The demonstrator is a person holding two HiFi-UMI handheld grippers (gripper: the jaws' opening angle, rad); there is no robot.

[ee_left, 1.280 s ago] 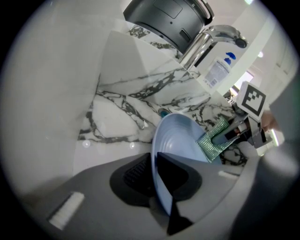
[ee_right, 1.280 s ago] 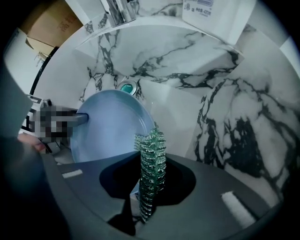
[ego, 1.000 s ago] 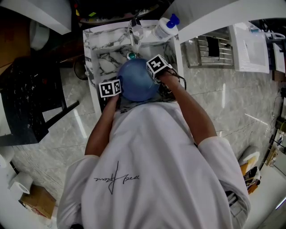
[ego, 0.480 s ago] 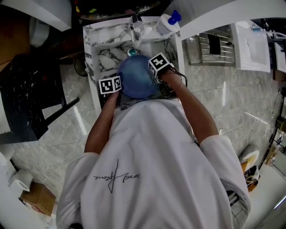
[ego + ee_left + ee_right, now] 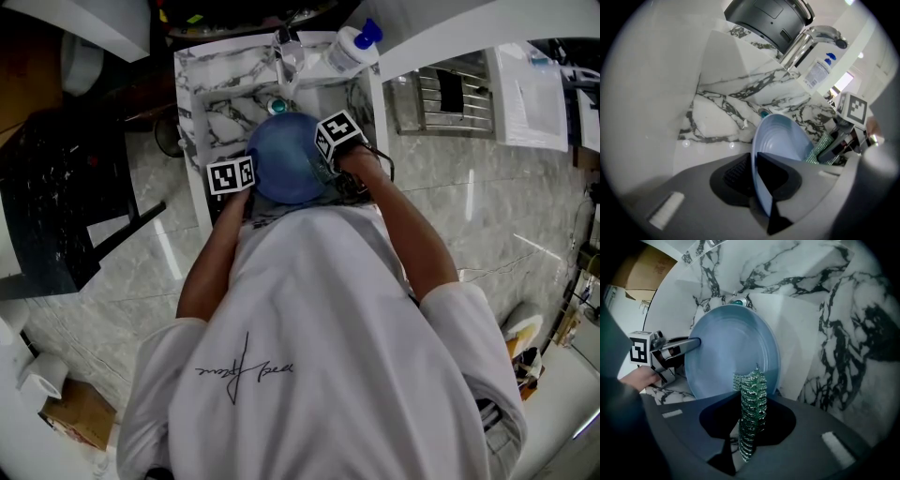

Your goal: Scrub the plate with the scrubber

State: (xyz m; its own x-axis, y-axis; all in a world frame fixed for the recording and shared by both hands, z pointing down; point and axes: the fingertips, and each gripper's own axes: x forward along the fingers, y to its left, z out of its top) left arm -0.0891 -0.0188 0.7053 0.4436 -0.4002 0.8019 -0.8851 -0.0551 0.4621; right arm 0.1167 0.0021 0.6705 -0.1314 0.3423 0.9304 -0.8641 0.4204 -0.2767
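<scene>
You have one blue plate, one green scrubber, one tap, one bottle and one sink before you, plus two grippers: left gripper and right gripper.

**Script and Codes, Little to Read**

A looping black handwritten script crosses the person's white T-shirt, its words illegible. One black-and-white square code marker rides the left claw, a second marker the right claw. The label on the blue-capped white plastic bottle carries print too small to read.
</scene>
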